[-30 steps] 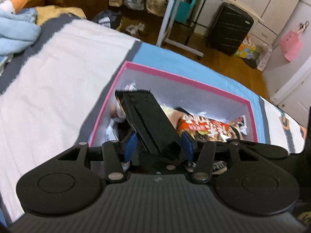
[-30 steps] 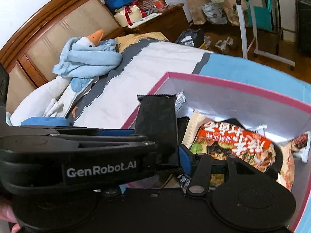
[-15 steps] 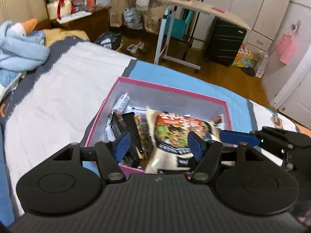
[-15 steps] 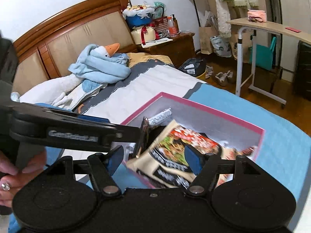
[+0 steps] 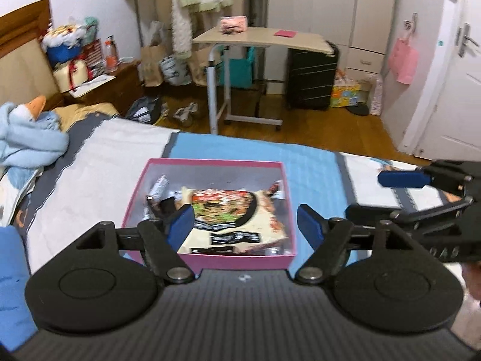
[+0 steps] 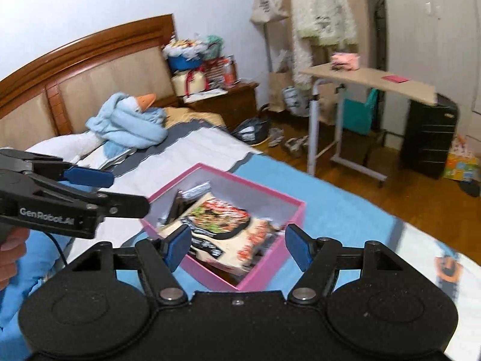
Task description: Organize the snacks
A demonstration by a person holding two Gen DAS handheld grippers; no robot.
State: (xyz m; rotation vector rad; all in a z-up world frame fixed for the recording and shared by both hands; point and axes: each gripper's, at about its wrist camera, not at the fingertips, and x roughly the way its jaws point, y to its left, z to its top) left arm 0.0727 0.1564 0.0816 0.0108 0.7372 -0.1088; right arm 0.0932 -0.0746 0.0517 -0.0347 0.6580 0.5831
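A pink box (image 5: 210,261) (image 6: 267,270) sits on the bed and holds several snack packets. A large noodle packet (image 5: 231,213) (image 6: 222,222) with a red and green picture lies on top. A dark packet (image 5: 163,206) (image 6: 176,207) stands on edge at the box's left side. My left gripper (image 5: 246,225) hovers above and in front of the box, its jaws opening with nothing between them. My right gripper (image 6: 239,246) also hangs clear of the box, open and empty. Each gripper shows in the other's view: the right gripper (image 5: 399,179) and the left gripper (image 6: 87,177).
The bed has a blue and white sheet (image 5: 312,162). A plush goose wrapped in a blue blanket (image 6: 129,120) lies by the headboard. Beyond the bed edge stand a rolling table (image 5: 264,37), a black suitcase (image 5: 311,81) and a cluttered nightstand (image 6: 222,96).
Both grippers let go of dark packets inside the box, opened, and drew back and up. The noodle packet now lies flat on top.
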